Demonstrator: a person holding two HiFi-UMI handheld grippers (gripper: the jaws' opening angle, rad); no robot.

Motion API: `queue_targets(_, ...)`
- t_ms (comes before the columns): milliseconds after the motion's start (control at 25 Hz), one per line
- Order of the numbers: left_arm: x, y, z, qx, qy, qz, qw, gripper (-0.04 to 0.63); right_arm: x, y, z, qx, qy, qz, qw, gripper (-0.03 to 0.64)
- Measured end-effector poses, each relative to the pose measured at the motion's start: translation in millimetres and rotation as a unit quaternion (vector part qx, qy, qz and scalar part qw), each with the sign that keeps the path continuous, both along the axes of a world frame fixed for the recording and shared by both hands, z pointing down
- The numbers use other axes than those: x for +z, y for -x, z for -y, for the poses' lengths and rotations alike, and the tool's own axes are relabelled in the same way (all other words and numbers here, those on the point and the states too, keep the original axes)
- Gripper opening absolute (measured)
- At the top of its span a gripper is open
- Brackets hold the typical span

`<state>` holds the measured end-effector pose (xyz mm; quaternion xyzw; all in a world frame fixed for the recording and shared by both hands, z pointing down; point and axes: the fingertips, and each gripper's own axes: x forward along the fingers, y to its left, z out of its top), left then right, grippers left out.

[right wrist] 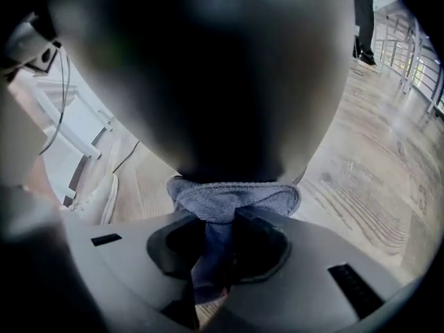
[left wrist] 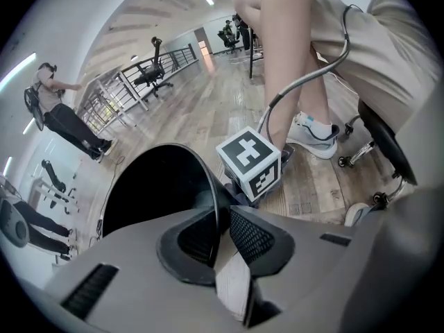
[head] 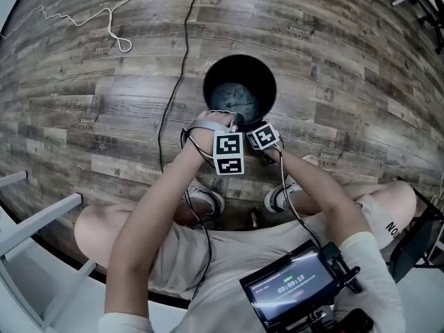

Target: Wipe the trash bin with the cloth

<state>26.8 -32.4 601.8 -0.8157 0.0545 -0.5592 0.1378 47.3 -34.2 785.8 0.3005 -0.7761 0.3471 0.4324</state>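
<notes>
On the wood-plank floor [head: 83,82] the trash bin [head: 258,71] stands upright, its rim pinched by the clenched left gripper [left wrist: 218,220], while the right gripper [right wrist: 218,238] grasps the cloth [right wrist: 232,198] against its outer wall, so wiping looks barely begun, with most of the surface left

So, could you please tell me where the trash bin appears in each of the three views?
Head view: the trash bin sits upper centre, seen from above.
Left gripper view: left of centre, its rim clamped by the left gripper.
Right gripper view: its dark wall fills the upper centre, above the cloth.
Shared landmark: the wood-plank floor.
</notes>
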Motion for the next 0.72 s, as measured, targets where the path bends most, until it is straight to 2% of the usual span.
queue_targets(320,0.4,-3.6,3.7,-0.038,0.015,-0.007,0.9991,0.067,9.7,-3.0,-1.5,0.025,0.008,0.004,1.0,0.075)
queue_targets(440,-1.5,-2.8,0.9,-0.054,0.041,-0.018,0.9975,0.072,-4.5,-5.3,-12.7,0.005,0.017,-0.004,1.0,0.075)
queue_targets(520,-2.3,1.5,0.2,-0.049,0.046,-0.012,0.9976,0.138,-18.5,-4.7,-20.5,-0.016,0.02,-0.001,1.0,0.075)
queue_targets(720,-0.7,19.8,3.5,0.0,0.034,0.02,0.9992,0.184,-60.9,-8.4,-33.1,-0.032,0.02,0.01,0.999,0.075)
